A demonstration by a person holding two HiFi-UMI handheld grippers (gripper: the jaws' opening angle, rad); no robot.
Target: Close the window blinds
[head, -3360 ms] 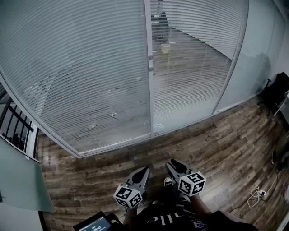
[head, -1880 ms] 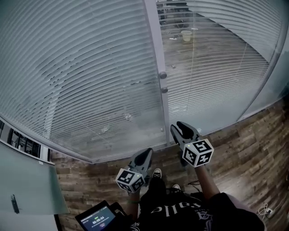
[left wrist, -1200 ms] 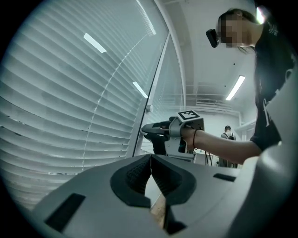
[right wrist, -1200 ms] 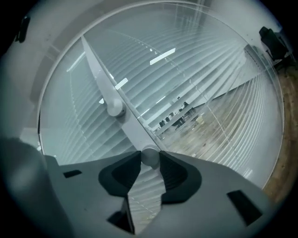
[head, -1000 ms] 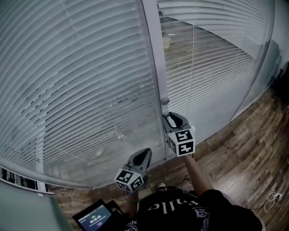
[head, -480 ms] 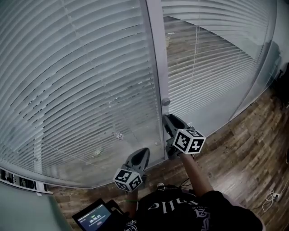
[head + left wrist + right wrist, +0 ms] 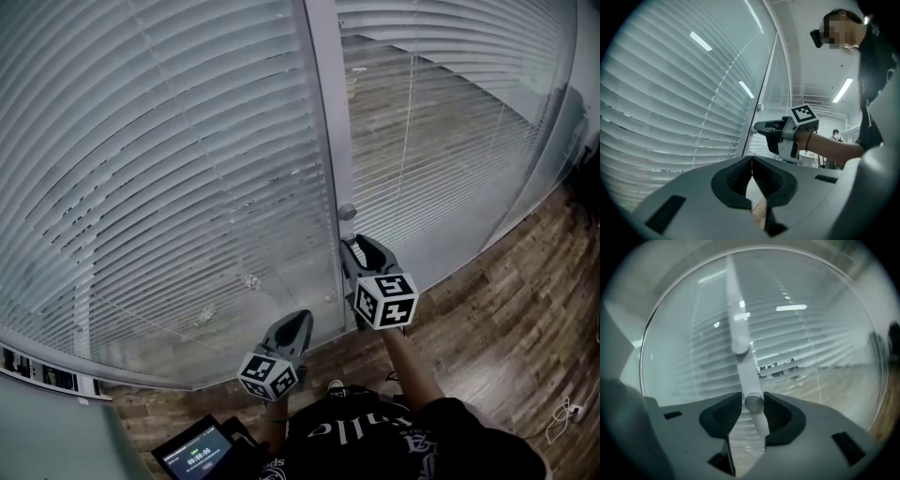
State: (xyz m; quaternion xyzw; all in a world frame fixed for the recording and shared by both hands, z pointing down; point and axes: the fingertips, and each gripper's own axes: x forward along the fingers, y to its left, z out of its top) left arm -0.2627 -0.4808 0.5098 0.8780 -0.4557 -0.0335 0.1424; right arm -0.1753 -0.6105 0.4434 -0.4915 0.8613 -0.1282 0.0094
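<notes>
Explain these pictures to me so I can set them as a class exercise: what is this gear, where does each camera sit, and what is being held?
There is no robot here. A person stands on a wooden floor facing slatted window blinds and holds a pair of tongs in each hand. The marker cubes are part of the tongs. The head view comes from a camera on the person's head, looking steeply down. The other two views come from cameras riding on the tongs, looking along their jaws. The right tongs are closed on the lower knob of two on the upright frame post; the upper knob is free. Such knobs probably tilt the slats. The left tongs are held lower, shut and empty.
</notes>
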